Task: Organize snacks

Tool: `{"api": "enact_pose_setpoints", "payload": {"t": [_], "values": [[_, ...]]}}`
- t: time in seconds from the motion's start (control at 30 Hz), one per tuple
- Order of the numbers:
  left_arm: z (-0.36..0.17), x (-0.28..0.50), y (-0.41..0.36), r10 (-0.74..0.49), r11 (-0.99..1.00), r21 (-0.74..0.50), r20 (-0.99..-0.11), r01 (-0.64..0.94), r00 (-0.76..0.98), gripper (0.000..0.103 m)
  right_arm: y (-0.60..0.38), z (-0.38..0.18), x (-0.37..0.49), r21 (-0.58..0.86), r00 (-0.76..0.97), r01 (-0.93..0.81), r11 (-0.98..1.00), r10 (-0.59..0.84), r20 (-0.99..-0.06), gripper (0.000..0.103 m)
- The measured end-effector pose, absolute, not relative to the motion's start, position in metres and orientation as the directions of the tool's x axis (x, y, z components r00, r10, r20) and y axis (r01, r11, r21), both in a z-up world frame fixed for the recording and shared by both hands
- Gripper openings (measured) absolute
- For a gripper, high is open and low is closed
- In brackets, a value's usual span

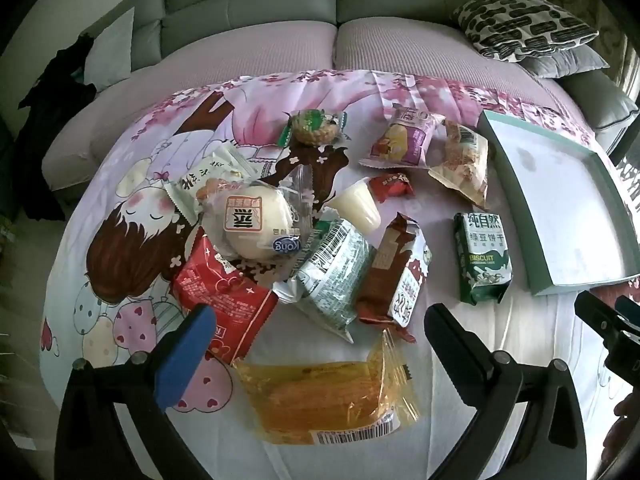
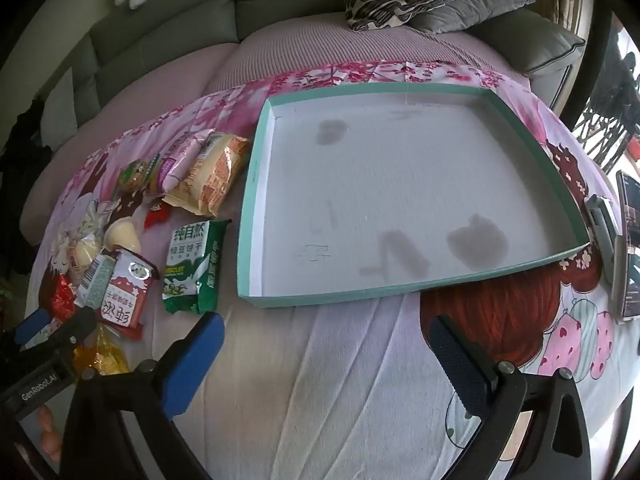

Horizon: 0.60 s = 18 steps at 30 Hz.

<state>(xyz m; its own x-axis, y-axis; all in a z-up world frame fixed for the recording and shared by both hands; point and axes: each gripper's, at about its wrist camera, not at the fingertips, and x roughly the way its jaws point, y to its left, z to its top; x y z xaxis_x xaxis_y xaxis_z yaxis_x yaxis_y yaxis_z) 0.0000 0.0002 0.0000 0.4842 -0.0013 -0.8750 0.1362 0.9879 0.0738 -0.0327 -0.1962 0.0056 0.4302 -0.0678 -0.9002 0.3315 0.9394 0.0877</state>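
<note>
Grey sofa cushions back a table draped in a pink cartoon cloth (image 1: 132,216), and the snacks lie scattered on it.

From the left wrist view, twelve packets show: a round white bun (image 1: 248,220), a red packet (image 1: 220,300), a silver-green packet (image 1: 332,276), a brown-and-white packet (image 1: 394,276), a green biscuit pack (image 1: 482,258), a yellow cake wrapper (image 1: 324,396) nearest the camera, and a jelly cup (image 1: 356,210) among them. The left gripper (image 1: 316,344) hangs spread wide above the yellow wrapper, pinching nothing. Only one corner of the teal tray (image 1: 516,184) appears here.

The right wrist view gives the whole tray (image 2: 250,216), bare inside, with the green biscuit pack (image 2: 194,266) just beside its left wall. The right gripper (image 2: 324,356) is spread wide over bare cloth, touching nothing. A phone (image 2: 630,240) lies at the far right.
</note>
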Motion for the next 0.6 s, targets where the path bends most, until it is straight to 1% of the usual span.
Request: {"api": "enact_pose_setpoints", "payload": {"t": [0.6], "values": [[0.0,-0.0022,-0.0028,-0.014,0.987,0.066,-0.872,0.146,0.489,0.103,-0.1966,0.0032,-0.032,0.09,0.425,0.33,0.94,-0.062,-0.903,0.103]]}}
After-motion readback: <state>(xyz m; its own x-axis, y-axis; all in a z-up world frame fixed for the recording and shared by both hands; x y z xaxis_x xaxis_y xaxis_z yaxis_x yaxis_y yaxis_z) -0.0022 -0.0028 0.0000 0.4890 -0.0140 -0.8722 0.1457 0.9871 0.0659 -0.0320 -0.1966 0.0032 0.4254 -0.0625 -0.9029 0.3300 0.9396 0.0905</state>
